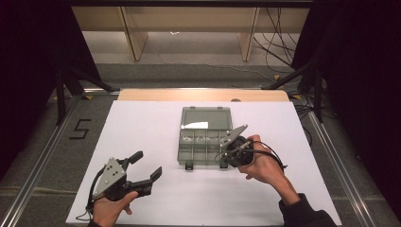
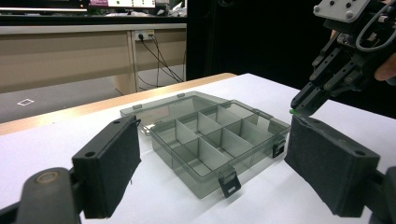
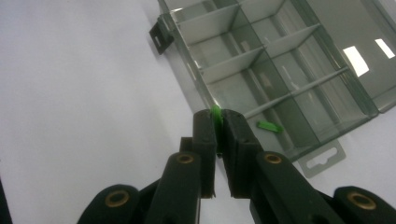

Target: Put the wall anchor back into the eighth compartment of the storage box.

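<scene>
A clear grey compartment box (image 1: 206, 118) lies open on the white table, its lid folded back. My right gripper (image 1: 225, 156) hangs over the box's near right corner, shut on a small green piece (image 3: 215, 113) that pokes out between its pads. In the left gripper view the same piece (image 2: 293, 111) shows at the jaw tips, above the box's edge (image 2: 261, 116). A second green piece (image 3: 270, 126) lies in a compartment by the box's right end. My left gripper (image 1: 147, 164) rests at the near left of the table, open and holding nothing, and faces the box.
The white sheet (image 1: 142, 127) covers most of the table, with a strip of bare wood (image 1: 203, 94) at the far edge. Two black latches (image 1: 189, 166) stick out from the box's front. Cables (image 1: 276, 47) and desk legs stand on the floor beyond.
</scene>
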The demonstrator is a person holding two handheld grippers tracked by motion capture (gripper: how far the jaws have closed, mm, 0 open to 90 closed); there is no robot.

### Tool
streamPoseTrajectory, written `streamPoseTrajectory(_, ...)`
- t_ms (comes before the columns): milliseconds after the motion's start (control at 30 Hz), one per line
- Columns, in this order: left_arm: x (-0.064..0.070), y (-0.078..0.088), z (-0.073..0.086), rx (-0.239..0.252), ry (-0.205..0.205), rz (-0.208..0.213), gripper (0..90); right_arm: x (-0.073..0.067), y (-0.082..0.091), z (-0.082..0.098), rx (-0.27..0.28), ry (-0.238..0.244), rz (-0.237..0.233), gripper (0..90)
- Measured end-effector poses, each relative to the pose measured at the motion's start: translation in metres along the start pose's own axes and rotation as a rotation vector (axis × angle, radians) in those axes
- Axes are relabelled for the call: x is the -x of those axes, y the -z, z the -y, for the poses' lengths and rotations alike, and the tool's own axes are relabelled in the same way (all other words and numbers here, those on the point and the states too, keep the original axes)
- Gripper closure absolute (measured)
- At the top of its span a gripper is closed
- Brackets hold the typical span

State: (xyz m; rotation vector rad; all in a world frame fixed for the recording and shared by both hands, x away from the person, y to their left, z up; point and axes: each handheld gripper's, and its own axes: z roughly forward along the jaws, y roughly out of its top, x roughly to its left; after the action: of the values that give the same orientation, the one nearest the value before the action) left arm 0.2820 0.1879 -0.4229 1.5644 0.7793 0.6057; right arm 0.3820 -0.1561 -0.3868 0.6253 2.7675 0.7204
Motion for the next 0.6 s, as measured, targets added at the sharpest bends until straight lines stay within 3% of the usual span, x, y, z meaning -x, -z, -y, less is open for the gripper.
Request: streamPoseTrajectory(600,0.0,0.0,0.0,0.001,0.0,-0.001,16.8,0.018,0.002,0.01,-0.005,-0.037,0.049,84.3)
